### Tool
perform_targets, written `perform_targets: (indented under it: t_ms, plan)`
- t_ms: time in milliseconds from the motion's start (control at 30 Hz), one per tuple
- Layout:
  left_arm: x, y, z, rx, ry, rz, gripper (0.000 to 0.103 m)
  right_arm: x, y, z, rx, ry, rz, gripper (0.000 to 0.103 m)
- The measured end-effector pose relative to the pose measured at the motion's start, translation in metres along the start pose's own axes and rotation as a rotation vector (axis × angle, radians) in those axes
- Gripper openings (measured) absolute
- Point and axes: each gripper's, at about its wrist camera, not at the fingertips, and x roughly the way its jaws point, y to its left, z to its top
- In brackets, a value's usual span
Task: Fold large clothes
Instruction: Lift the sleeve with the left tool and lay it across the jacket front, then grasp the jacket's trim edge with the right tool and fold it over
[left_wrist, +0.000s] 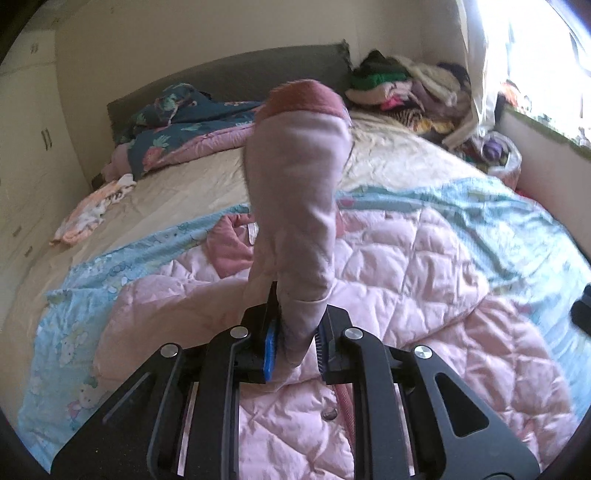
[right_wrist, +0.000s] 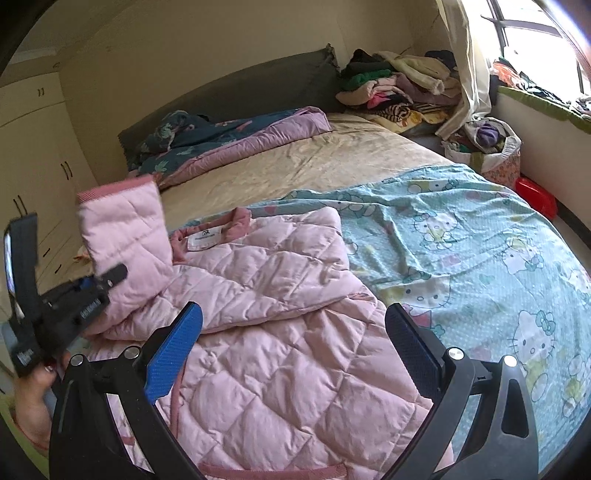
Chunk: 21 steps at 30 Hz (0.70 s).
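- The pale pink quilted jacket (right_wrist: 280, 295) with dusty-rose trim lies spread on the bed; its sleeve (left_wrist: 295, 184) is clenched in the left gripper (left_wrist: 295, 332) and raised.
- The step looks like folding that sleeve inward; next, lay it across the body and let go.
- The right gripper (right_wrist: 295, 354) hovers released, holding nothing.
- Underneath lie a light blue cartoon-print sheet (right_wrist: 461, 240) and a beige mattress (right_wrist: 295, 158); a clothes heap (right_wrist: 391, 88) sits by the window.

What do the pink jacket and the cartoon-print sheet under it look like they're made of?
Pink jacket: quilted, padded shell with a slight sheen, likely synthetic; diamond stitching puffs between seams. Cartoon-print sheet: thin, matte woven fabric, probably cotton; it lies flat with fine creases.
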Motion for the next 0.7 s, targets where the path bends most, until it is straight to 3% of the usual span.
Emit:
perform_targets:
  t_ms: [267, 400, 467, 533, 600, 700]
  plan:
    - [0.020, -0.039, -0.020, 0.151, 0.061, 0.002, 0.023, 0.013, -0.017, -0.005, 0.035, 0.028, -0.026, 0.099]
    - [0.023, -0.051, -0.035, 0.200, 0.109, -0.063, 0.060, 0.017, -0.022, -0.007, 0.036, 0.036, -0.043, 0.099]
    - [0.020, -0.056, -0.043, 0.229, 0.120, -0.085, 0.063, 0.019, -0.025, -0.007, 0.043, 0.039, -0.049, 0.099]
    - [0.015, -0.056, -0.048, 0.239, 0.133, -0.117, 0.075, 0.021, -0.028, -0.008, 0.047, 0.044, -0.051, 0.099]
    - [0.006, -0.049, -0.052, 0.222, 0.135, -0.167, 0.086, 0.024, -0.028, -0.009, 0.047, 0.053, -0.057, 0.099]
    - [-0.004, -0.035, -0.049, 0.178, 0.132, -0.236, 0.093, 0.029, -0.024, -0.010, 0.042, 0.066, -0.061, 0.099]
